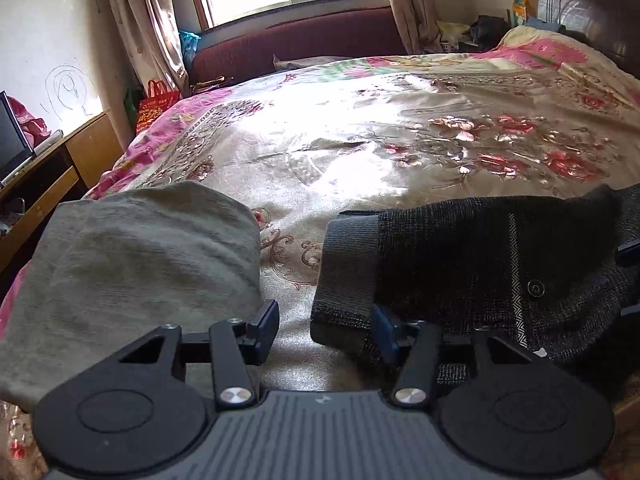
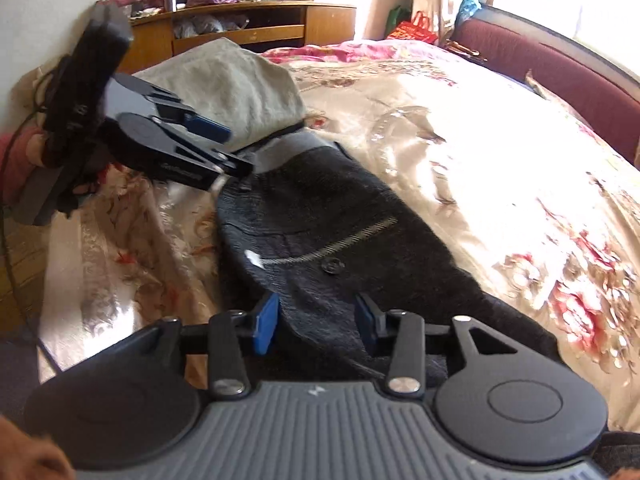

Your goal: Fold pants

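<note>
Dark grey knit pants (image 1: 472,264) with a ribbed waistband, a button and a patterned pocket strip lie on the floral bedspread (image 1: 360,152). They also show in the right wrist view (image 2: 320,224). My left gripper (image 1: 326,328) is open, its right finger beside the waistband corner and its left finger by a folded grey-green garment (image 1: 132,264). My right gripper (image 2: 316,322) is open and straddles the near edge of the pants. The left gripper (image 2: 224,148) shows in the right wrist view at the waistband end.
The folded grey-green garment (image 2: 232,80) lies at the bed's corner. A wooden desk (image 2: 256,28) with a monitor stands beyond it. A maroon bench (image 1: 296,40) sits under the window. A dark headboard (image 1: 588,4) is at far right.
</note>
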The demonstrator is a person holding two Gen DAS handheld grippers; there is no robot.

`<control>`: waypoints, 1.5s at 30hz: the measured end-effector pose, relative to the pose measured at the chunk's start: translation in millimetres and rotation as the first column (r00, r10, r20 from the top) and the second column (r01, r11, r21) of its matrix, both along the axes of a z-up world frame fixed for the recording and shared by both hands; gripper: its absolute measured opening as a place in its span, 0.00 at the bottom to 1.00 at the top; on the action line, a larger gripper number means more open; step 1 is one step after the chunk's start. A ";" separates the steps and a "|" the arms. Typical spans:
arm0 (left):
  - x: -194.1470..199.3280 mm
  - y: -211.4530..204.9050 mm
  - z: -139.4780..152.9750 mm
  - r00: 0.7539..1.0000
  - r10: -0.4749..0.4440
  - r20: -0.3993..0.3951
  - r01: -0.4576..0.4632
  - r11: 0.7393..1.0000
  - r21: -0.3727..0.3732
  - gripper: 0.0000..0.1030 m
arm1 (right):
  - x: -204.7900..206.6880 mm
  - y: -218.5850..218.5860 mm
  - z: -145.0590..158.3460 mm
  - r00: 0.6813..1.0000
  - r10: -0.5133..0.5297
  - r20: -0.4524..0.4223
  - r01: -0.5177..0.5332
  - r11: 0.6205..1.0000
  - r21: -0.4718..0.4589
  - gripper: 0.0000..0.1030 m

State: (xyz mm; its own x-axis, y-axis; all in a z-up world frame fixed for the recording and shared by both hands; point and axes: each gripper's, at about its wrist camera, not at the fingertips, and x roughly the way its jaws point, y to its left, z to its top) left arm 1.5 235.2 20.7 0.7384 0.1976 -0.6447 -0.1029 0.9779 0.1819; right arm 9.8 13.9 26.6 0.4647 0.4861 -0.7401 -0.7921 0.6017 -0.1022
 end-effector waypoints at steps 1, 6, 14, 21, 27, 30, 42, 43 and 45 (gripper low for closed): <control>-0.8 -2.4 2.2 1.000 -0.007 -0.003 0.007 1.000 -0.012 0.64 | 4.7 -6.5 -4.9 0.999 -0.032 -0.029 0.031 0.999 -0.017 0.46; 0.3 -39.6 12.5 0.996 -0.085 0.008 0.085 0.996 0.007 0.64 | 12.5 -49.0 13.5 0.983 -0.115 -0.146 0.133 0.984 0.116 0.46; 34.1 -153.4 24.1 0.898 -0.438 0.048 0.440 0.884 -0.157 0.64 | 64.8 -182.8 19.6 0.800 -0.571 -0.184 0.592 0.801 0.090 0.48; 61.0 -248.5 -1.1 0.771 -0.637 -0.015 0.629 0.764 -0.146 0.64 | 129.9 -319.0 1.8 0.419 -0.835 -0.357 0.907 0.403 0.122 0.48; 71.3 -269.2 -11.3 0.735 -0.676 -0.051 0.658 0.730 -0.188 0.64 | 186.9 -355.2 1.5 0.355 -0.888 -0.291 0.933 0.355 0.054 0.48; 81.7 -274.2 -12.8 0.738 -0.673 -0.048 0.650 0.728 -0.218 0.64 | 211.4 -372.7 -7.5 0.290 -0.891 -0.349 0.952 0.304 0.013 0.49; 89.4 -289.9 -24.7 0.722 -0.690 -0.051 0.665 0.712 -0.225 0.64 | 238.9 -391.7 -34.0 0.195 -0.927 -0.321 0.972 0.226 -0.064 0.16; 88.6 -288.9 -24.9 0.724 -0.689 -0.048 0.663 0.713 -0.228 0.64 | 233.2 -400.3 -33.6 0.185 -0.915 -0.360 0.975 0.216 -0.049 0.10; 86.3 -288.6 -25.0 0.725 -0.687 -0.043 0.663 0.714 -0.225 0.64 | 221.1 -412.6 -31.1 0.166 -0.900 -0.402 0.981 0.191 -0.022 0.08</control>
